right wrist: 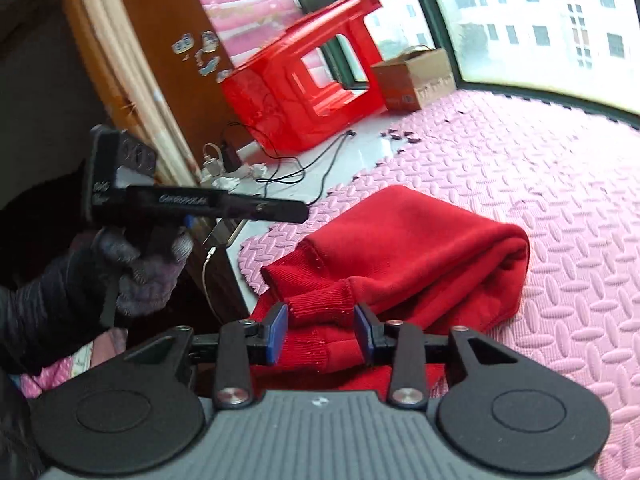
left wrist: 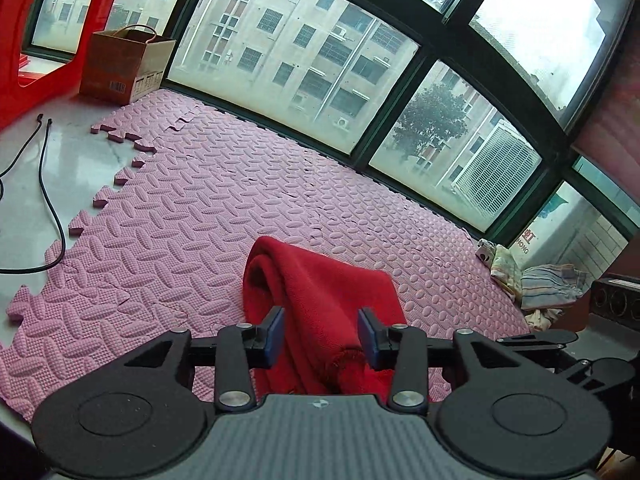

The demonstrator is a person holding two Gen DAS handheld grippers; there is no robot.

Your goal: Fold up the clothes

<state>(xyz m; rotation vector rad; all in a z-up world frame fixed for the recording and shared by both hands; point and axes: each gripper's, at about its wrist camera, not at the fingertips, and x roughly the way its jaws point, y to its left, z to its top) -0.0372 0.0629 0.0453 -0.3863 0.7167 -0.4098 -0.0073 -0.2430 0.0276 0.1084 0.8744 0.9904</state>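
Note:
A red sweater (left wrist: 320, 292) lies folded in a thick bundle on the pink foam mat (left wrist: 192, 208). My left gripper (left wrist: 322, 334) hovers over its near end, open, with the blue pads standing apart on either side of the cloth. In the right wrist view the same red sweater (right wrist: 420, 248) lies near the mat's corner, with a ribbed cuff (right wrist: 320, 304) at its near edge. My right gripper (right wrist: 320, 332) is open; the cuff lies between its pads without being pinched. A gloved hand (right wrist: 140, 276) at the left holds the left gripper's black frame (right wrist: 216, 204).
A red plastic stool (right wrist: 304, 80) and a cardboard box (right wrist: 416, 80) stand by the window. Black cables (left wrist: 48, 184) and a power strip (right wrist: 228, 172) lie on the white sill beside the mat. Striped clothes (left wrist: 548, 284) are piled at the mat's far right.

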